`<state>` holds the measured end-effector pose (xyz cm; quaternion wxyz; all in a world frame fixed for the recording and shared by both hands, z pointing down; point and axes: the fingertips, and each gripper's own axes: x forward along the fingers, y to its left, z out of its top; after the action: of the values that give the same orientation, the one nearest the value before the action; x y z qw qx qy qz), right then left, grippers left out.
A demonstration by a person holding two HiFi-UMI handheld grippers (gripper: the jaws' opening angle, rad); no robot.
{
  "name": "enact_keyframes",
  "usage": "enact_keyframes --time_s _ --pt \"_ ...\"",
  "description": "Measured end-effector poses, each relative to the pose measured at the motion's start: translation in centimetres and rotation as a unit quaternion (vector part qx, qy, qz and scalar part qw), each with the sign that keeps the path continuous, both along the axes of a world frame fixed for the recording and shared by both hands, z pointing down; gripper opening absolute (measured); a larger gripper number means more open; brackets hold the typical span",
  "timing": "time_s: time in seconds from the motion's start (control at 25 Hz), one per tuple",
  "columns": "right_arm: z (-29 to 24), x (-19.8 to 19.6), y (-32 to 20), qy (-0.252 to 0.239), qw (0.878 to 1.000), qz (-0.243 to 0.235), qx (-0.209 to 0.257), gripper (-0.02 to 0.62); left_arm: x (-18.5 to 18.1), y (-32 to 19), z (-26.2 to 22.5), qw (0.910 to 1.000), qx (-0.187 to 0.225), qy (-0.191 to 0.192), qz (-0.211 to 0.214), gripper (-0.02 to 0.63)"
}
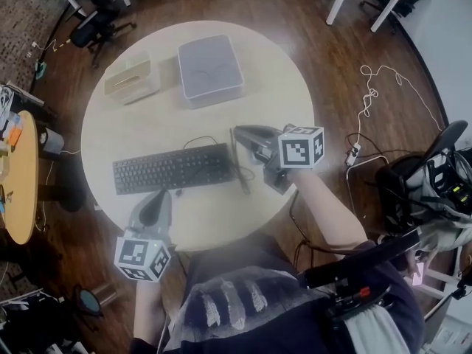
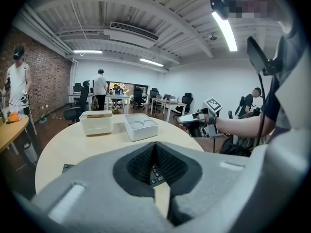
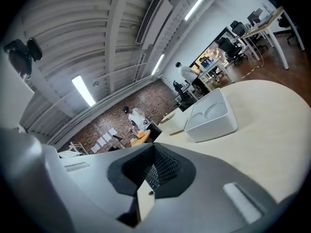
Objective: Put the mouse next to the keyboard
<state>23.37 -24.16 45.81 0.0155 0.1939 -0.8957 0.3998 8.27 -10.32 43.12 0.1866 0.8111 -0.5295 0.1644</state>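
A black keyboard [image 1: 173,168] lies on the round pale table [image 1: 147,124], with a thin black cable [image 1: 242,175] running past its right end. My right gripper [image 1: 239,131] reaches in from the right, its tip just beyond the keyboard's far right corner. Its jaws are shut with nothing between them; keys [image 3: 154,171] show through the gap. A dark shape [image 1: 263,153] sits under that gripper, and I cannot tell whether it is the mouse. My left gripper [image 1: 161,195] hovers at the keyboard's near edge, shut and empty, with keys [image 2: 156,171] below it. It also sees the right gripper [image 2: 187,122].
A white tray [image 1: 210,68] and a beige box [image 1: 133,80] stand at the table's far side. A second wooden table [image 1: 18,175] is at the left, office chairs [image 1: 96,21] beyond. Cables [image 1: 369,87] trail on the floor at the right. People stand in the background.
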Motion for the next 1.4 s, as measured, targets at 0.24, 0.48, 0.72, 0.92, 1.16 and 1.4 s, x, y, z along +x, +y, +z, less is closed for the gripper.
enact_keyframes --time_s 0.24,0.48,0.72,0.92,1.16,1.4 --pt "-3.3 -2.9 3.6 -0.026 0.998 -0.047 0.023 0.002 -1.4 0.0 -1.7 0.9998 0.019 -0.006 -0.005 -0.001" --pt "-6.8 -6.7 8.1 -0.046 0.994 -0.087 0.042 0.002 -2.4 0.1 -3.9 0.9982 0.057 0.011 0.012 -0.002" --pt "-8.9 -10.4 11.1 -0.040 0.994 -0.081 0.057 0.002 -5.6 2.1 -5.2 0.9957 0.085 0.029 0.023 -0.001" --pt "-10.6 -13.7 13.7 -0.035 0.994 -0.075 0.064 0.002 -9.1 4.4 -6.5 0.9934 0.101 0.051 0.023 0.000" --pt "-11.5 -17.5 17.1 -0.035 0.995 -0.065 0.068 0.002 -12.1 7.0 -6.5 0.9913 0.106 0.067 0.040 -0.002" --pt "-11.8 -18.2 20.6 -0.024 0.997 -0.027 0.064 0.002 -12.9 8.6 -5.7 0.9883 0.096 0.089 0.078 0.000"
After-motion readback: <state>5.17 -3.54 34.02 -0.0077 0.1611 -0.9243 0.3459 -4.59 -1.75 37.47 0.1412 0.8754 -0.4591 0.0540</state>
